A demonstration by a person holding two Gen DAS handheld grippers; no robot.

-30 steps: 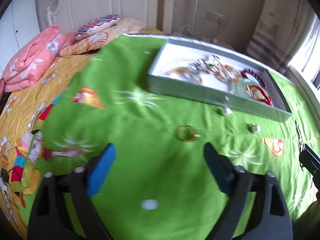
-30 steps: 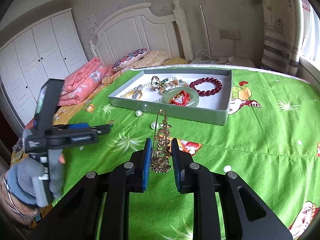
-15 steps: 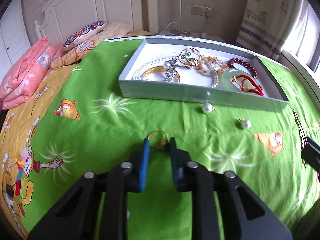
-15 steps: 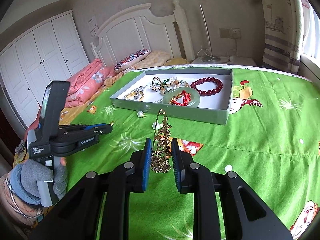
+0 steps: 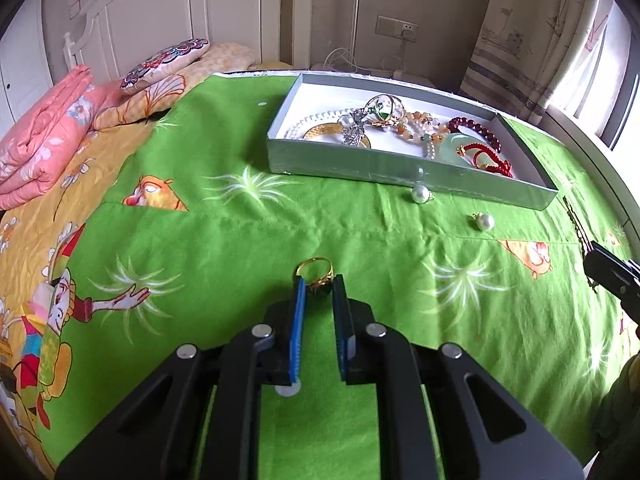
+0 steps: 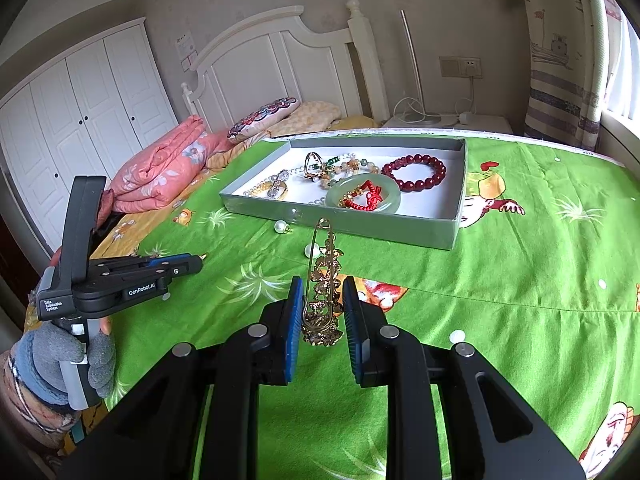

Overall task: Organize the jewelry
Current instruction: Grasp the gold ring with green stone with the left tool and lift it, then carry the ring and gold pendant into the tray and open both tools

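My left gripper (image 5: 319, 286) is shut on a gold ring (image 5: 316, 274) and holds it above the green bedspread; the gripper also shows at the left of the right wrist view (image 6: 176, 266). My right gripper (image 6: 320, 296) is shut on a gold brooch (image 6: 323, 280) that stands upright between its blue pads. The grey jewelry tray (image 5: 400, 172) lies ahead and holds a pearl strand, a red bead bracelet (image 6: 416, 172), a jade bangle (image 6: 362, 198) and other pieces. Two loose pearl earrings (image 5: 420, 193) (image 5: 484, 221) lie on the bedspread in front of the tray.
A folded pink quilt (image 5: 40, 132) and pillows (image 5: 166, 62) lie at the left by the white headboard. A window and curtain are at the right. White wardrobe doors (image 6: 80, 120) stand at the far left.
My left gripper closed on the gold ring, which lay loose on the bedspread a second ago, and lifted it. The right gripper has held still with the brooch.
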